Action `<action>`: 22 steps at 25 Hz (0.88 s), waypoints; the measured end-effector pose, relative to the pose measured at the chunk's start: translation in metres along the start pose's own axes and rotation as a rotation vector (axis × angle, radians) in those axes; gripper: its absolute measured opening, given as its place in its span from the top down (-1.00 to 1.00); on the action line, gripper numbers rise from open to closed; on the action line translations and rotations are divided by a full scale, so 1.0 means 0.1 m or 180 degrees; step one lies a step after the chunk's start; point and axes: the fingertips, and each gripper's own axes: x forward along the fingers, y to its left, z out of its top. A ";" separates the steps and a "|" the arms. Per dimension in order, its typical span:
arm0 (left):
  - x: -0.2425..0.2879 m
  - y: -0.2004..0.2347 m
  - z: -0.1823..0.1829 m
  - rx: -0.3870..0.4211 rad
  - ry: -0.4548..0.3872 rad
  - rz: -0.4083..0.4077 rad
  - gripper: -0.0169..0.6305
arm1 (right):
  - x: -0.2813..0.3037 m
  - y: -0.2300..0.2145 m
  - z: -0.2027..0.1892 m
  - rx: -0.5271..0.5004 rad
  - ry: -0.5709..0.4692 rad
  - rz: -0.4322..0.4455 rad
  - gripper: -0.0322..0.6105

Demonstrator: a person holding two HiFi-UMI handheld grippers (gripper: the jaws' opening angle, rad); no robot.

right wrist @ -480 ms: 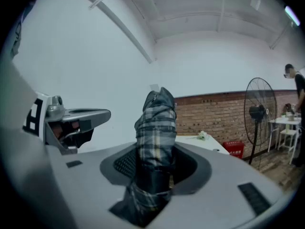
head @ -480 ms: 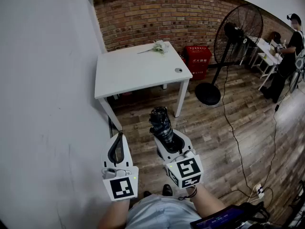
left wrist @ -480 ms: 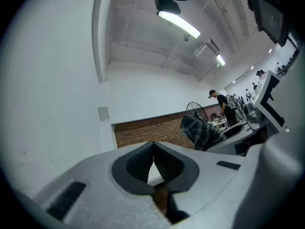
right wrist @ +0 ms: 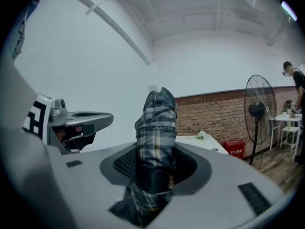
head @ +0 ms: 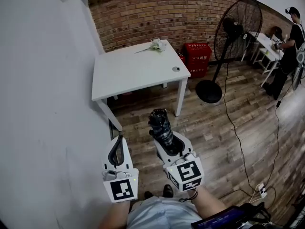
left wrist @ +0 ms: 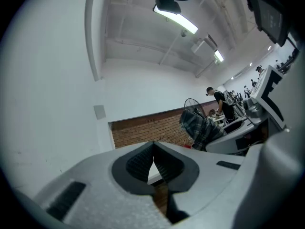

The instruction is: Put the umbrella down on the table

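**Umbrella gripped on the right, table not yet reached**

Nearest in, the left gripper (head: 118, 138) was held out level with its jaws drawn together at the tips and nothing between them. It carried nothing.

Just beside it, the right gripper (head: 171, 146) had the job. Its jaws were clamped on the folded plaid umbrella (head: 160, 124) low on the bundle, and the gripper's own view showed the fabric filling the gap between the pads. The free end stuck out ahead, rising past the jaws. So the umbrella was up in the air, in the right gripper, over the wooden floor (head: 214, 128) and nowhere near a surface.

Further out stood the white table (head: 133, 73), well apart from both grippers, set against the white wall on the left. Its top was mostly bare. A flower (head: 156, 45) lay at the far edge and a small round thing (head: 176, 69) sat near the right corner.

Beyond that were a brick wall (head: 167, 18), a red box (head: 198, 57), a standing fan (head: 237, 30) and, far right, a person (head: 290, 42) at another table.

This looked like the carry, with the set-down not yet begun. The next move called for closing the distance, bringing the right gripper over the bare middle of the table, lowering until the umbrella lay along the top, and only then letting the jaws part. The placement needed to stay clear of the flower and the round thing.
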 end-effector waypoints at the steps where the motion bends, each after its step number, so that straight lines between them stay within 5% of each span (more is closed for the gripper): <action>1: 0.02 -0.04 0.00 0.0010 0.0003 0.0005 0.93 | -0.01 -0.05 -0.02 0.0012 0.0003 0.0000 0.33; 8: 0.16 -0.24 -0.09 0.0043 0.0118 0.0029 0.93 | 0.05 -0.40 -0.12 0.0116 0.0057 -0.0020 0.33; 22: 1.04 0.24 -0.55 -0.0100 0.0249 0.0029 0.93 | 1.05 -0.70 -0.19 0.0104 0.0212 -0.0054 0.32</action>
